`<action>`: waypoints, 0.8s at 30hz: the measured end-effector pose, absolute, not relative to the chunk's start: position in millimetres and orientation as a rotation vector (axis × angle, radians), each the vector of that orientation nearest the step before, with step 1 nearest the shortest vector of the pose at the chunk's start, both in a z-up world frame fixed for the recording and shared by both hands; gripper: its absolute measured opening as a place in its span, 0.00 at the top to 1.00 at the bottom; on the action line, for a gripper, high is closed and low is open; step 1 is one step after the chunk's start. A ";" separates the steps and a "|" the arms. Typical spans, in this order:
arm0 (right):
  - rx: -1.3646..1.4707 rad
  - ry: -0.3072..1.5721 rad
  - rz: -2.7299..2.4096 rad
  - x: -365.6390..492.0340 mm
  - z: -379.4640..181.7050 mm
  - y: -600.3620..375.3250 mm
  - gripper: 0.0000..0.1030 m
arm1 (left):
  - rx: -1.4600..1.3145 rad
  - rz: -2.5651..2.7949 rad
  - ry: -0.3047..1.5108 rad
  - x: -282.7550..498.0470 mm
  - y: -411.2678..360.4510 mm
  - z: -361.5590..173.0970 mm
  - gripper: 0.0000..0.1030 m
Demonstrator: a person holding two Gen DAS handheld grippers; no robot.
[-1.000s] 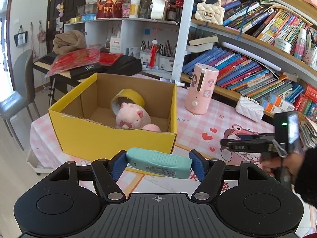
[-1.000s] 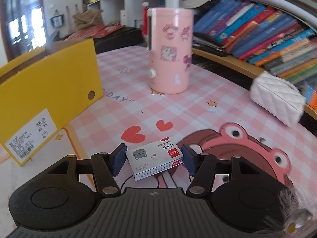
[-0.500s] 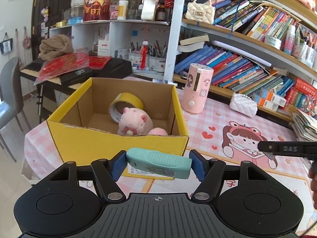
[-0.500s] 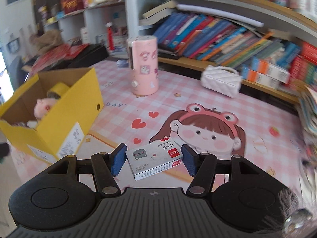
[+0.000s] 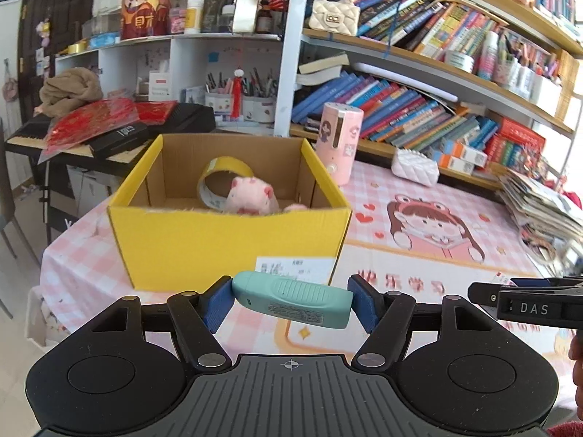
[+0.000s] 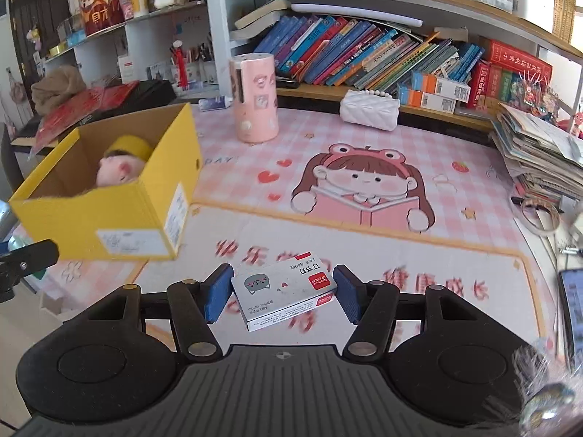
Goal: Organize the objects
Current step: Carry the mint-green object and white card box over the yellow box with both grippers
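Left wrist view has the left gripper clamped on a teal stapler, held crosswise above the table just in front of the yellow box; the box holds a tape roll and a pink plush. Right wrist view shows the right gripper closed on a staple box, held over the table with the yellow box off to its left and a pink cylinder standing farther back.
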State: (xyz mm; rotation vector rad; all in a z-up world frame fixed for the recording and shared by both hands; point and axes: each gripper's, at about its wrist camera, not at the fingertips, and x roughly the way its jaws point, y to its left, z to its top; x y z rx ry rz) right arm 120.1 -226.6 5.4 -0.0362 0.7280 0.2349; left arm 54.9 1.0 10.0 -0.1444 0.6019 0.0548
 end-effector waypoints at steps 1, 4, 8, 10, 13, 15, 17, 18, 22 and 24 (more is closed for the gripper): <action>-0.035 0.734 0.231 113.4 3.9 -223.1 0.44 | -0.142 0.048 0.606 50.1 3.8 9.0 0.33; -0.029 0.755 0.222 96.2 -1.9 -213.1 0.44 | -0.138 0.037 0.615 37.0 12.6 6.5 0.33; -0.026 0.780 0.222 75.8 -8.9 -199.4 0.44 | -0.131 0.030 0.624 20.1 23.2 3.7 0.33; -0.028 0.790 0.230 68.1 -11.5 -192.1 0.44 | -0.127 0.028 0.626 12.2 28.4 2.7 0.33; -0.032 0.801 0.247 59.5 -13.5 -180.4 0.44 | -0.123 0.033 0.622 3.3 35.8 3.6 0.33; -0.038 0.803 0.260 55.6 -13.1 -173.4 0.44 | -0.124 0.039 0.618 -1.6 40.9 4.7 0.33; -0.044 0.802 0.271 52.3 -11.8 -166.9 0.44 | -0.125 0.044 0.614 -5.3 46.2 5.8 0.33; -0.046 0.801 0.276 51.2 -11.3 -164.4 0.44 | -0.126 0.046 0.611 -6.8 48.1 6.3 0.33; -0.058 0.793 0.295 47.0 -8.2 -154.0 0.44 | -0.130 0.054 0.597 -12.7 56.6 8.4 0.33; -0.065 0.786 0.304 45.3 -6.4 -149.4 0.44 | -0.130 0.058 0.590 -14.5 59.7 9.6 0.33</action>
